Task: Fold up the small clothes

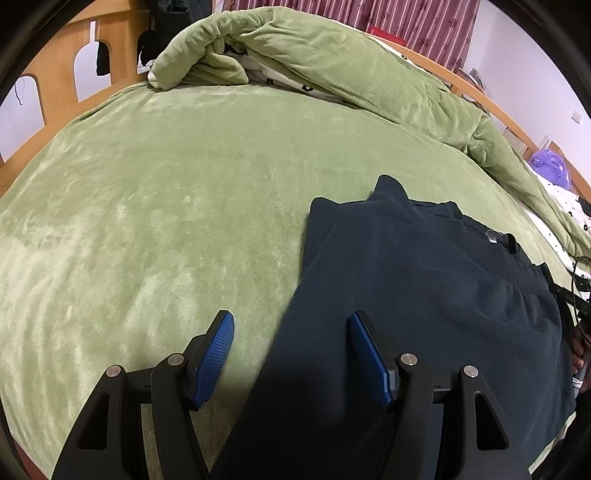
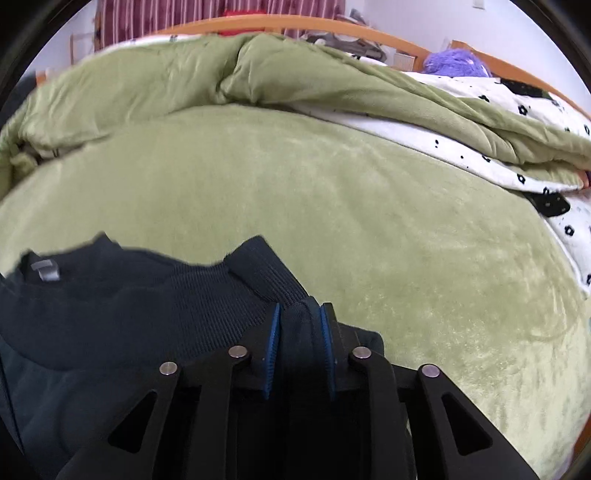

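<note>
A dark navy sweatshirt (image 1: pixel 424 295) lies on a green plush bed cover (image 1: pixel 166 206), partly folded, its ribbed collar and grey neck label (image 2: pixel 45 274) showing in the right wrist view. My left gripper (image 1: pixel 291 325) stands open over the garment's left edge; one blue pad hangs above the green cover, the other above the dark cloth, and neither presses on it. My right gripper (image 2: pixel 298 312) is shut on the sweatshirt (image 2: pixel 110 314), pinching a bunched fold of dark fabric by the ribbed collar between its blue pads.
A rumpled green quilt (image 1: pixel 332 62) with a white flower-print lining is heaped along the far side of the bed. A wooden bed frame (image 1: pixel 55 81) runs behind it. A purple fluffy thing (image 2: pixel 458 61) sits at the far right, maroon curtains (image 2: pixel 147 18) beyond.
</note>
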